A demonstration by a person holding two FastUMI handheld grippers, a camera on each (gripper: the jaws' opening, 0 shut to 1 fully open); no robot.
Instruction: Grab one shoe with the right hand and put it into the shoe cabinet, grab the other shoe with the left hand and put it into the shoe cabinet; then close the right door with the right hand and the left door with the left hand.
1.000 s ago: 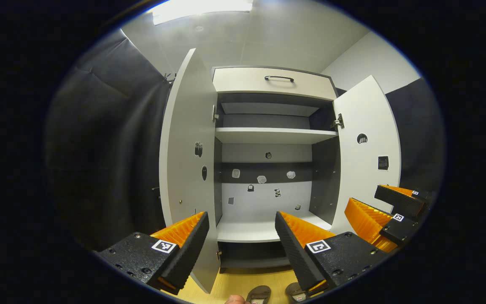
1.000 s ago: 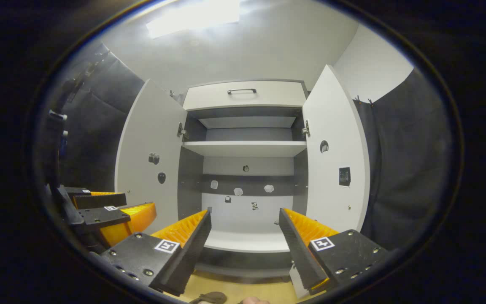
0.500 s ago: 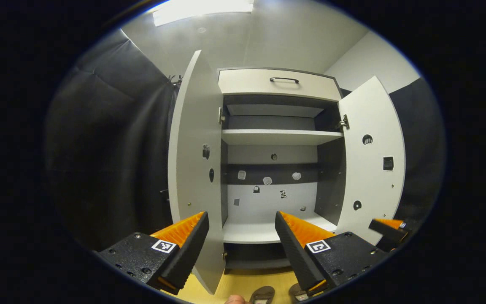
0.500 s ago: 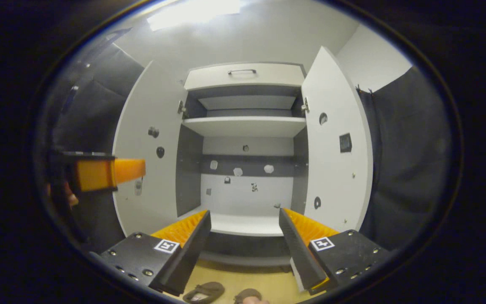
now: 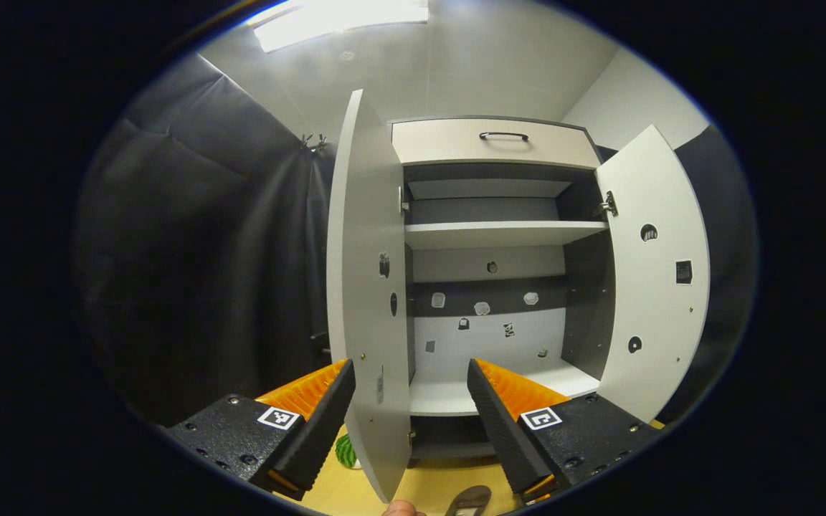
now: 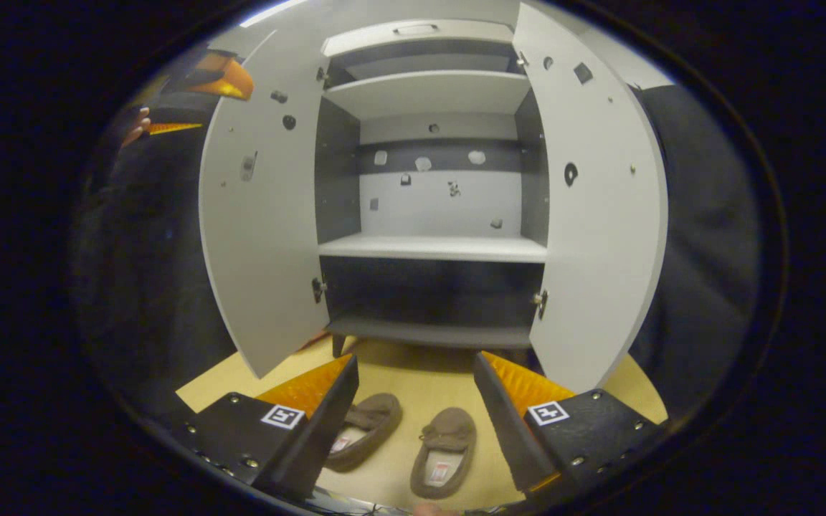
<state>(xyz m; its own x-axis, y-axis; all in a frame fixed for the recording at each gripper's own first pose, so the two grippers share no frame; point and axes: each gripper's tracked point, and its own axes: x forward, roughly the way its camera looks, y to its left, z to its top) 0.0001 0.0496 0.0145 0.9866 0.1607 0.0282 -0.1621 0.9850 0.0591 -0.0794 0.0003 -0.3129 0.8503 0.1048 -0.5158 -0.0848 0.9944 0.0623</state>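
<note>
Your right gripper (image 6: 416, 423) points down at the floor with its fingers spread wide and holding nothing; both shoes lie side by side on the floor in front of the cabinet (image 6: 431, 247), toes toward it. The right shoe (image 6: 445, 451) sits between the fingers, toward 5 o'clock in the right gripper view; the left shoe (image 6: 363, 430) lies at 7 o'clock, against the inner edge of the left finger. The step in hand is judged to be the first grasp. Lower over the right shoe, centre it so the fingers straddle its sides, and close on the upper rim rather than the soft toe, which will likely fold. Shift toward 3 o'clock first so the left shoe is not caught. Your left gripper (image 5: 409, 412) is held high, fingers also wide and empty, with the left door (image 5: 366, 287) edge-on between them; keep it back from that edge. Both doors stand open, the right door (image 6: 596, 215) at 3 o'clock. The lower shelf (image 6: 431, 249) and bottom bay are free; carry the shoe in between the door edges.
</note>
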